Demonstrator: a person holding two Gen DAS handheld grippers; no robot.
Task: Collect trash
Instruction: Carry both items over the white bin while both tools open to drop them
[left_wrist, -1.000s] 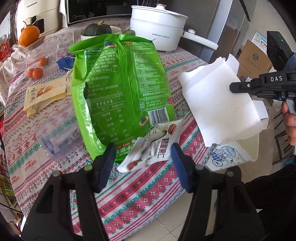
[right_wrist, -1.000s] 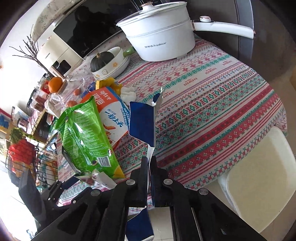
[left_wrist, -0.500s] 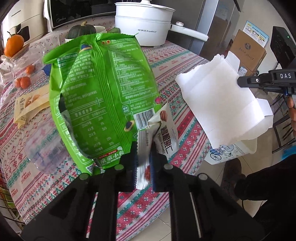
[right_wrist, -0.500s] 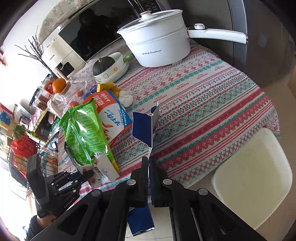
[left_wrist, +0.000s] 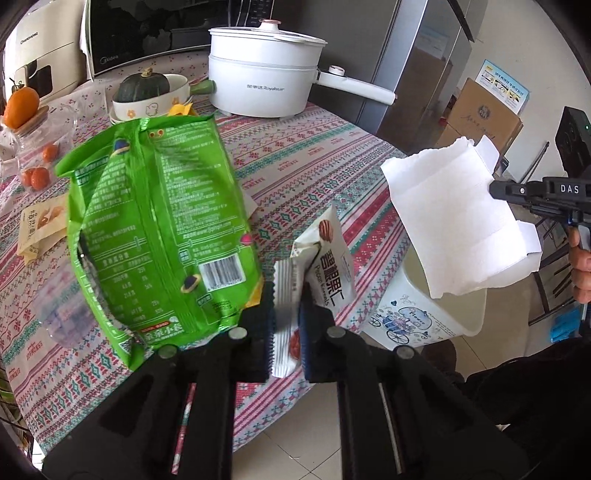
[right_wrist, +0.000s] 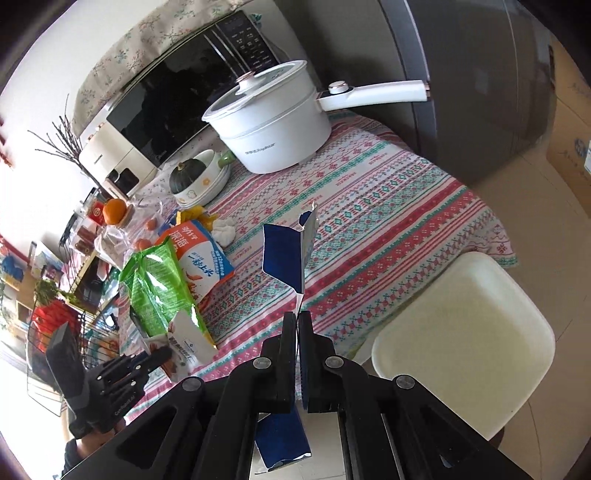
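the left gripper (left_wrist: 286, 321) pinches a white nut packet (left_wrist: 317, 266) and a green bag (left_wrist: 155, 236) together over the table's (left_wrist: 306, 155) near edge. right gripper (right_wrist: 297, 350) is clamped on a flattened carton (right_wrist: 286, 258) above the white bin (left_wrist: 424, 317).

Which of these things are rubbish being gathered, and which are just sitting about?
Part of the job:
white nut packet, held by left gripper
flattened carton, held by right gripper
green snack bag
white bin

Just lying about:
white pot
squash
orange
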